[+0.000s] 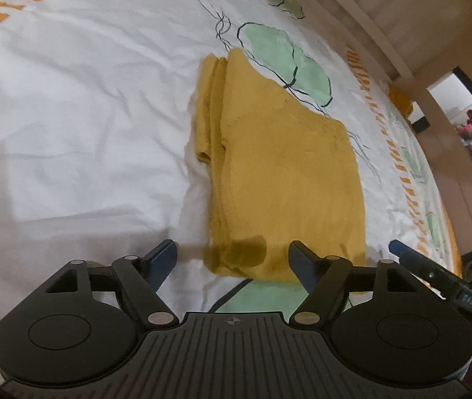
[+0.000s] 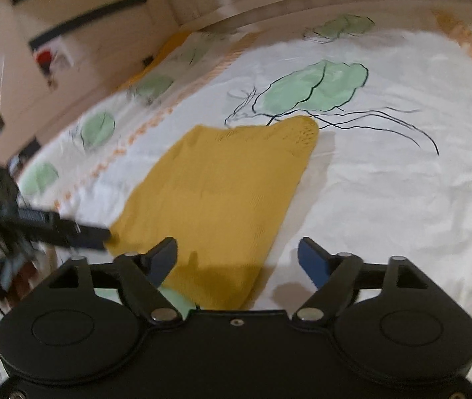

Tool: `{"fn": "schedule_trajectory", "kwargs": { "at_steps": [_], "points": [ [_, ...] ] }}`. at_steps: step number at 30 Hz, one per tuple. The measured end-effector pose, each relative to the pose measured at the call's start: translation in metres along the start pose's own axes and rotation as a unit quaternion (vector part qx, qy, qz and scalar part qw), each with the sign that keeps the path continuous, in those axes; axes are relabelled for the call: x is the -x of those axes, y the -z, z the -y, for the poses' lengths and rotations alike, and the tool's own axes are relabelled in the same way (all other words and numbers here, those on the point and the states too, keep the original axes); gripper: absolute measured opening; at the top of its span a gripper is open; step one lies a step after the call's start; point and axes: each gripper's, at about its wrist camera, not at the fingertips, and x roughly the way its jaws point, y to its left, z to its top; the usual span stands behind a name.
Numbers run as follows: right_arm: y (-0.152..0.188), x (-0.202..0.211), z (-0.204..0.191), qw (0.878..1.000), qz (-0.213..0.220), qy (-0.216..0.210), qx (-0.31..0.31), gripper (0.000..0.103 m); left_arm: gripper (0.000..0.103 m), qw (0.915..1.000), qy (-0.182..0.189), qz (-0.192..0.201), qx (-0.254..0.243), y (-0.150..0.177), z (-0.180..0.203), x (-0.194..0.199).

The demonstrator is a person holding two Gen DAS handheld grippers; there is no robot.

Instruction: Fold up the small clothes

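Bed: a white bedsheet with green leaf shapes, thin black line drawing and orange dashed borders covers the bed; it is lightly creased. A pale wooden bed frame runs along its far edge.
Garment: a mustard-yellow knitted garment lies folded flat on the sheet in a rough rectangle, with fine ribbed knit. In the left wrist view several stacked layer edges show along its left side, and a narrower folded part reaches away toward the far end.
Garment place: its near edge lies just ahead of the left gripper, between and beyond the two fingertips. In the right wrist view the garment sits ahead and to the left of the right gripper, its near corner reaching between the fingers.
Left jaws: spread wide, nothing pinched; the cloth lies below them.
Right jaws: spread wide, gripping nothing.
Other gripper: the right gripper's finger shows at the right edge of the left wrist view, near the garment's near right corner.
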Motion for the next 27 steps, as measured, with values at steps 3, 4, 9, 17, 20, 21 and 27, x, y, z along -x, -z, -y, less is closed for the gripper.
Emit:
{"fn": "schedule_trajectory", "kwargs": {
  "at_steps": [3,4,9,17,20,21,27],
  "points": [
    [-0.003,-0.006,0.007,1.0,-0.002,-0.008,-0.02,0.084,0.081,0.9998,0.019,-0.008,0.008,-0.007,0.0,-0.009],
    [-0.004,-0.009,0.009,1.0,-0.003,-0.011,-0.026,0.085,0.084,0.9995,0.027,-0.011,0.012,-0.009,0.0,-0.012],
    [-0.006,-0.017,0.018,0.999,-0.001,-0.022,-0.049,0.085,0.086,0.996,0.076,-0.033,0.034,-0.016,0.002,-0.035],
    [-0.02,-0.035,0.036,0.996,0.005,-0.04,-0.085,0.086,0.095,0.9925,0.115,-0.039,0.011,-0.019,0.016,-0.054],
    [-0.029,-0.047,0.046,0.993,0.007,-0.052,-0.109,0.086,0.093,0.9908,0.131,-0.031,0.01,-0.015,0.01,-0.051],
    [-0.032,-0.053,0.05,0.991,0.007,-0.058,-0.118,0.086,0.09,0.9905,0.134,-0.029,0.01,-0.013,0.008,-0.049],
    [-0.046,-0.091,0.066,0.985,-0.008,-0.085,-0.148,0.087,0.078,0.9908,0.133,-0.025,0.004,-0.01,0.008,-0.045]
  ]
}}
